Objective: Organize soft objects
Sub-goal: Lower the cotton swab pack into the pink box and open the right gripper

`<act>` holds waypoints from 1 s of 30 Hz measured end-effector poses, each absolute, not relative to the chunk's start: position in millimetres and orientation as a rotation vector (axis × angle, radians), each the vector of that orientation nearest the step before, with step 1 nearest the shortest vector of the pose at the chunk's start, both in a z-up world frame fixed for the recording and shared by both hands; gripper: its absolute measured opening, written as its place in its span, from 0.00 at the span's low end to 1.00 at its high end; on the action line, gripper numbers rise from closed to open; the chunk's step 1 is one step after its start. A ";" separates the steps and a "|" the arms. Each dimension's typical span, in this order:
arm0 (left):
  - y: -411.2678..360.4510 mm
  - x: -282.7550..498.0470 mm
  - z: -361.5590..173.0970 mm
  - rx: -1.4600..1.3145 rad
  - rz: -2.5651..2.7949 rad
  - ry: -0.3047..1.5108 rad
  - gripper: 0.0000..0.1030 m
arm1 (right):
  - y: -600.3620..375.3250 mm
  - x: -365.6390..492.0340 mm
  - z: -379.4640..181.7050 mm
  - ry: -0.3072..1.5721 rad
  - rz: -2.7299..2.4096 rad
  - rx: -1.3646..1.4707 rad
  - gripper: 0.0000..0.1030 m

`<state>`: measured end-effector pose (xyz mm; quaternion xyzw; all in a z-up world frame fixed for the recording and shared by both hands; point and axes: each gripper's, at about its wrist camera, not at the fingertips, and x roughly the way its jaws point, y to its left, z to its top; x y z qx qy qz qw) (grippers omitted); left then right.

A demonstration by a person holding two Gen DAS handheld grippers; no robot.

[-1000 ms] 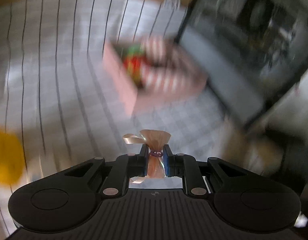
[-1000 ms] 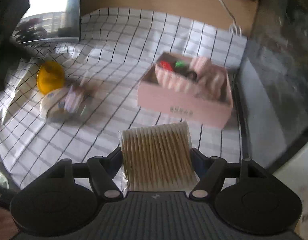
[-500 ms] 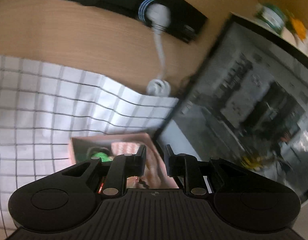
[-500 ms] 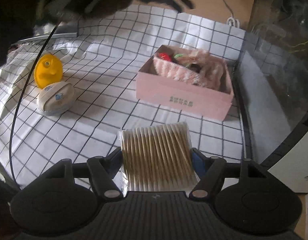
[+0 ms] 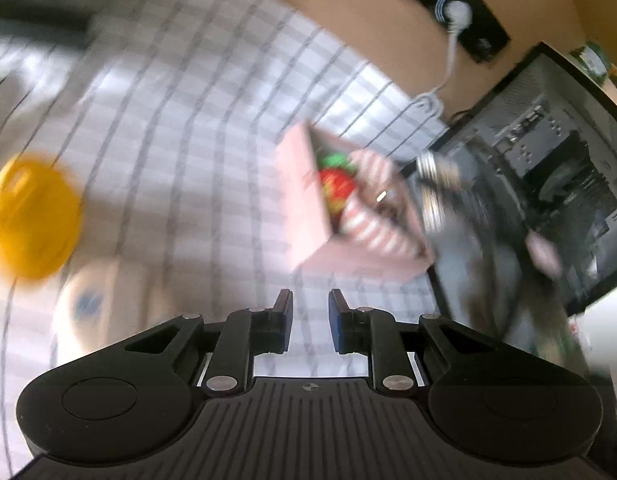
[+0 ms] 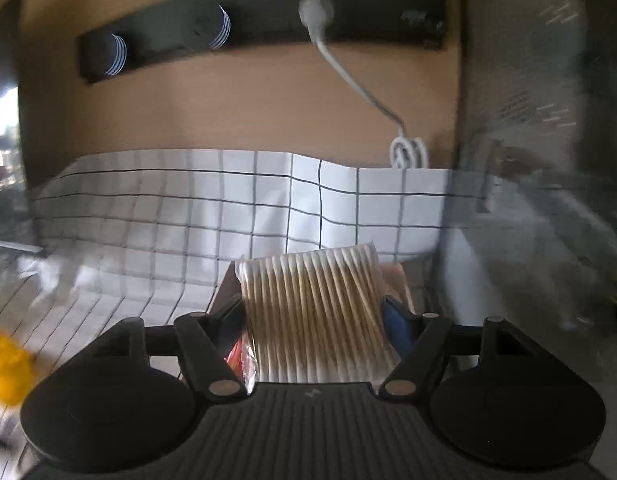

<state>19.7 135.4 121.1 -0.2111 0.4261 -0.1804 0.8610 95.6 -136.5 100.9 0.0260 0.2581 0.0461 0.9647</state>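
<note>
Left gripper [image 5: 310, 312] angled down over gridded cloth [image 5: 196, 160], jaws slightly apart, empty. Right gripper [image 6: 314, 304] clamped flat plastic pack of cotton swabs [image 6: 314, 316], above pink cardboard box [image 5: 308, 204].

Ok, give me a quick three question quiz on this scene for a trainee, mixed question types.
1. True or false: the left tool holds nothing.
2. What does the right tool grip?
A. yellow toy
B. pack of cotton swabs
C. striped cloth
3. Fill in: the red and green item lies inside the ____ box.

Key:
1. True; its narrow gap shows only the checked cloth.
2. B, the pack of cotton swabs.
3. Pink.
</note>
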 end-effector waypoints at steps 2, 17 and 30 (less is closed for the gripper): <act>152.5 -3.5 110.0 -0.467 -0.348 0.917 0.20 | -131.6 131.4 80.9 0.594 0.076 0.038 0.69; 256.9 -80.9 50.6 -0.623 0.031 0.988 0.20 | -124.2 74.5 78.6 0.505 0.099 -0.075 0.78; 271.9 -71.3 52.5 -0.633 0.055 0.939 0.20 | 0.7 -21.0 70.6 0.562 0.564 -0.253 0.80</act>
